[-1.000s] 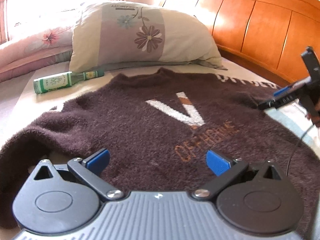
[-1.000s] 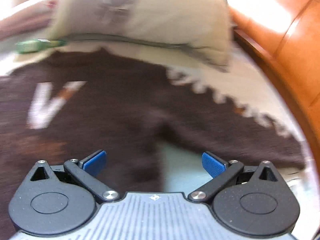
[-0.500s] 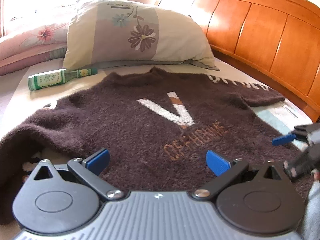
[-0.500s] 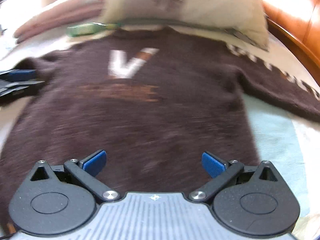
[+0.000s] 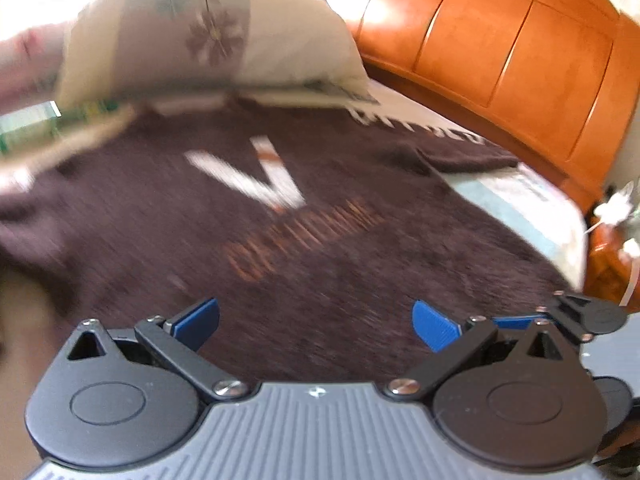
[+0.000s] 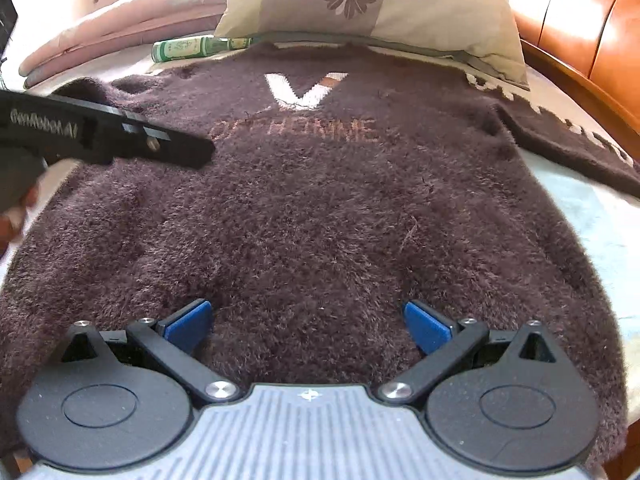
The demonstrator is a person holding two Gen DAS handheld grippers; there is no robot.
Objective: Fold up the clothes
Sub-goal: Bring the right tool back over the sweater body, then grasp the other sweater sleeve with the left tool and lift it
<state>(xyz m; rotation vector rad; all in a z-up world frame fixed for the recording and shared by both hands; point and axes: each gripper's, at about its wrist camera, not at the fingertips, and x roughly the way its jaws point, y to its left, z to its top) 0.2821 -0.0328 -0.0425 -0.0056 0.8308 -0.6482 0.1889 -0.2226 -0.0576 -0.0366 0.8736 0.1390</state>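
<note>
A fuzzy dark brown sweater [image 6: 320,208] with a white V and orange lettering lies spread face up on the bed, its right sleeve [image 6: 580,144] stretched toward the headboard. My right gripper [image 6: 307,326] is open over the middle of the hem with only fabric between its blue pads. My left gripper [image 5: 316,322] is also open, low over the sweater's lower part, in a motion-blurred view. Its black body [image 6: 100,132] reaches in from the left over the sweater. One black finger of the right gripper [image 5: 580,312] shows at the left wrist view's right edge.
A flowered pillow [image 6: 380,4] lies past the collar, a green bottle [image 6: 188,46] beside it and a pink quilt [image 6: 120,12] at the far left. The orange wooden headboard [image 5: 500,48] runs along the right. A hand [image 6: 16,216] shows at the left edge.
The right gripper has swung from the right sleeve side to the middle of the hem. The left wrist view has shifted and blurred, and both grippers now sit close together.
</note>
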